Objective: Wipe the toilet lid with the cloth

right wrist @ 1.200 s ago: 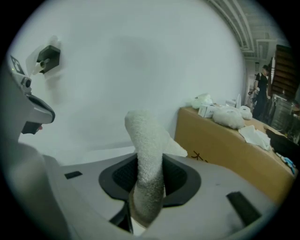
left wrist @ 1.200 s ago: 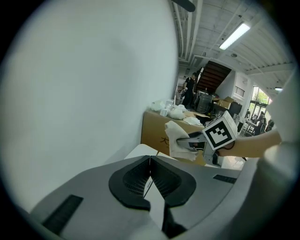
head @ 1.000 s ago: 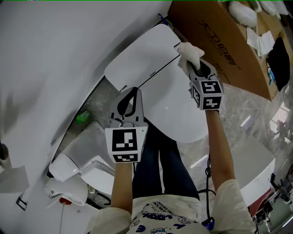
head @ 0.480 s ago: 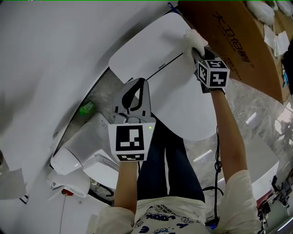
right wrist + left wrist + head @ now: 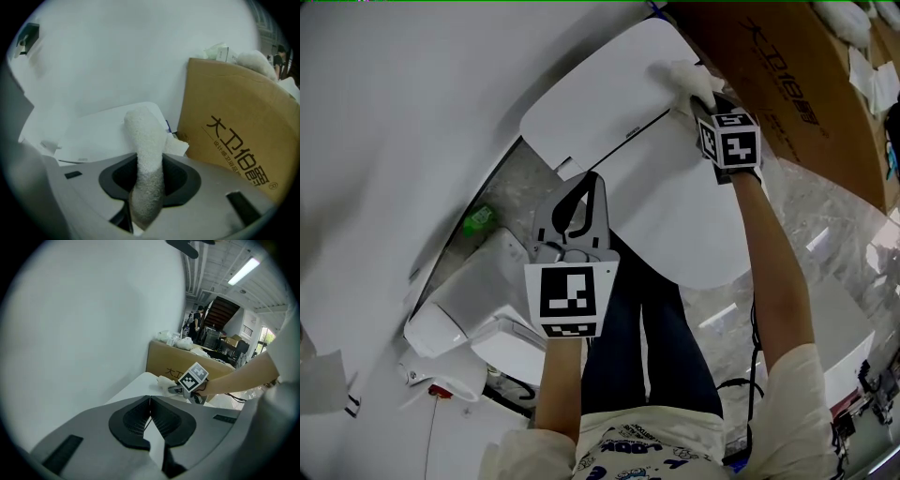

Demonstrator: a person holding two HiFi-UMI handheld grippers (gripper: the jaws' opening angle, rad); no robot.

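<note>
Two hand-held grippers over a toilet, one of them at work. We see the right gripper (image 5: pixel 701 101) with its jaws pinching a white fluffy cloth (image 5: pixel 679 75), whose free end sticks out past the jaw tips and lies against the white surface. It sits at the far right corner, where the white oval toilet lid (image 5: pixel 675 220) meets the flat white rear section (image 5: pixel 581 108) along a dark seam. We cannot tell on which side of that seam the cloth presses. A brown cardboard box (image 5: pixel 773 80) stands just beside this corner.

The left gripper (image 5: pixel 585 185) hangs above the lid's near left edge, jaws pressed together on nothing, taking no part.

We judge the wipe to be under way at the lid's far end, with most of the oval towards the person not yet covered. The next move, as we read it, calls for drawing the cloth back along the lid. That means keeping it flat and pressed down and the pinch firm, while staying clear of the box.
</note>
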